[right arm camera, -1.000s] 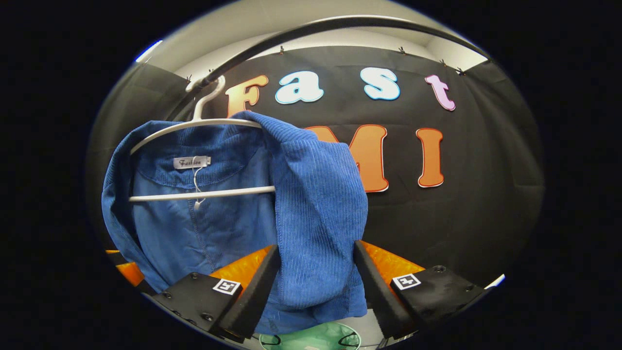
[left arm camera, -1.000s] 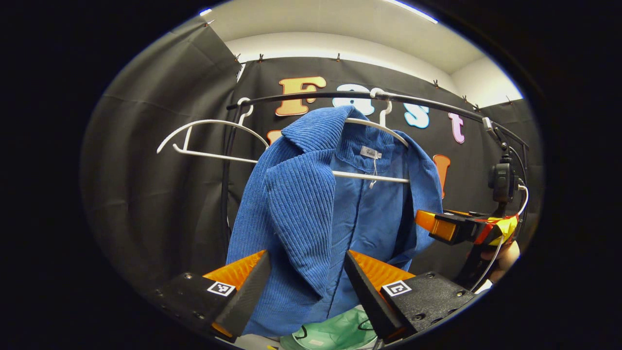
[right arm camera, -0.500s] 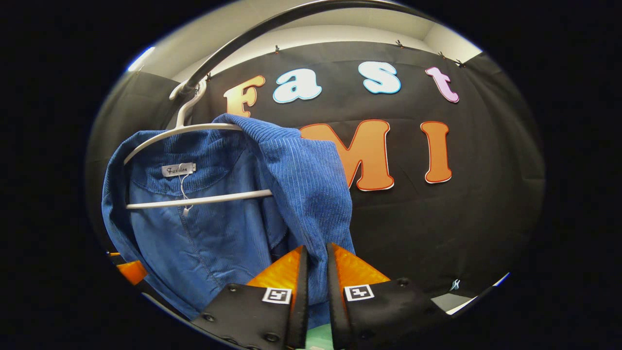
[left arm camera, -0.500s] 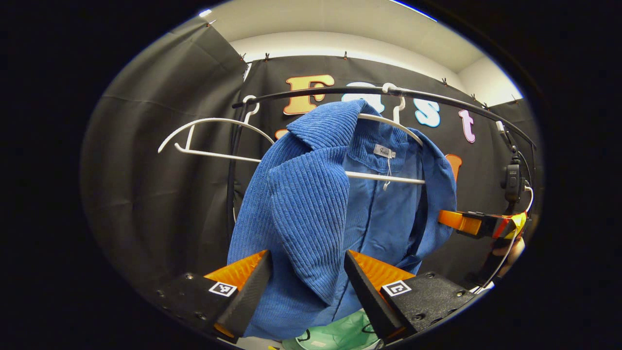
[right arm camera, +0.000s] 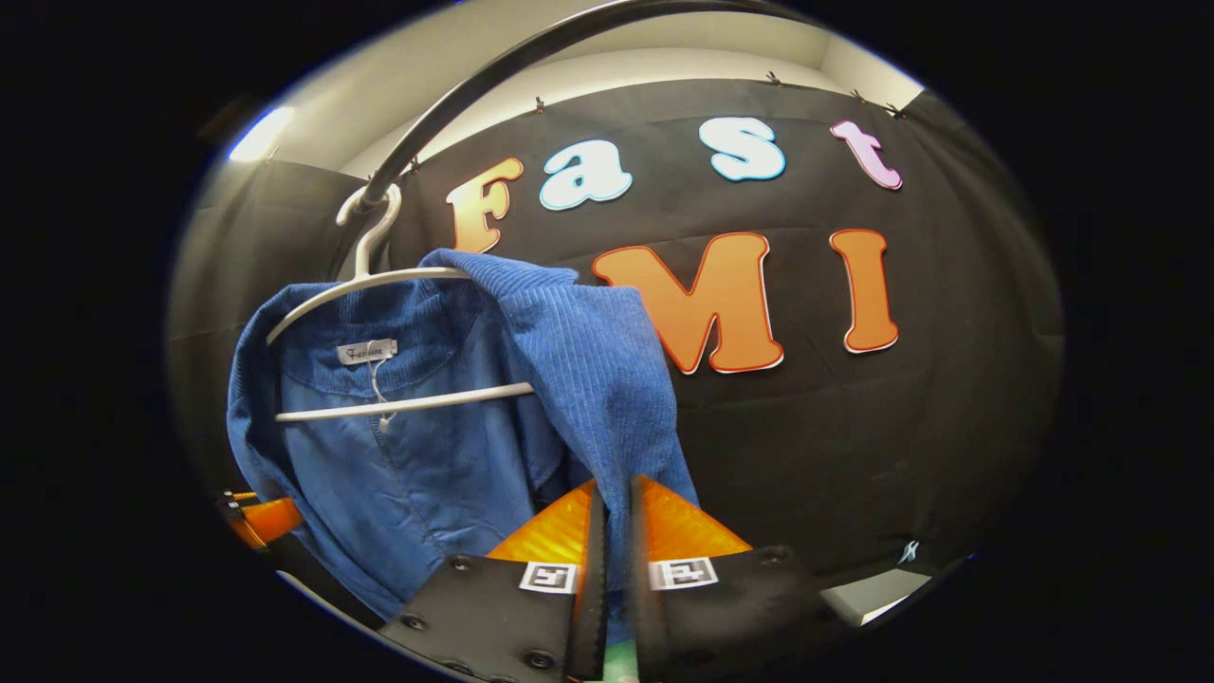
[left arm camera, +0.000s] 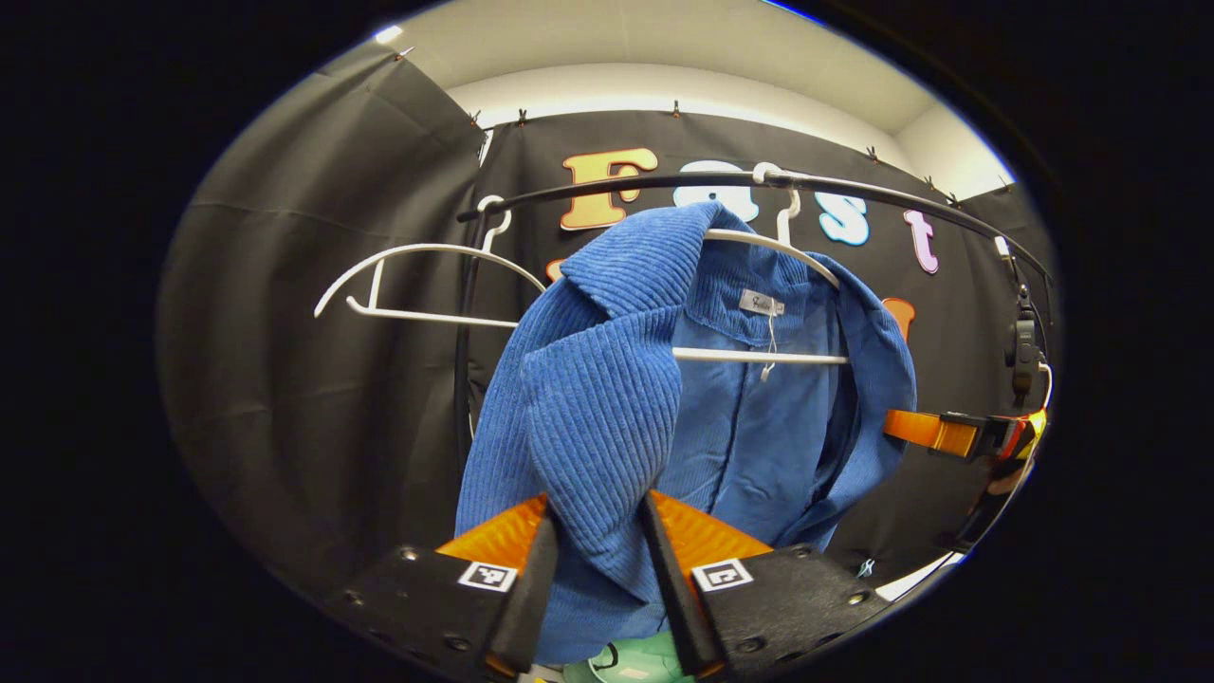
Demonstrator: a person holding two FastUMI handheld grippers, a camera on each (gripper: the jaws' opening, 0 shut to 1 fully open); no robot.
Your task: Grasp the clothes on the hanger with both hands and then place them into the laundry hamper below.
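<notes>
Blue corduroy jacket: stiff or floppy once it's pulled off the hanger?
Probably floppy: the blue jacket drapes in soft folds over the white hanger. Ribbed cloth likely grips rather than slips. The collar may snag the hanger's shoulder.

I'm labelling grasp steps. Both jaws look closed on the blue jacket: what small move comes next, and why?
Probably lift both grippers slightly together. The left gripper and right gripper pinch the blue corduroy jacket, whose shoulders drape over the white hanger, so it must rise clear before lowering to the hamper.

You get bright, even ceiling light above each claw, sharp focus, and heavy fisheye bending at edges
</notes>
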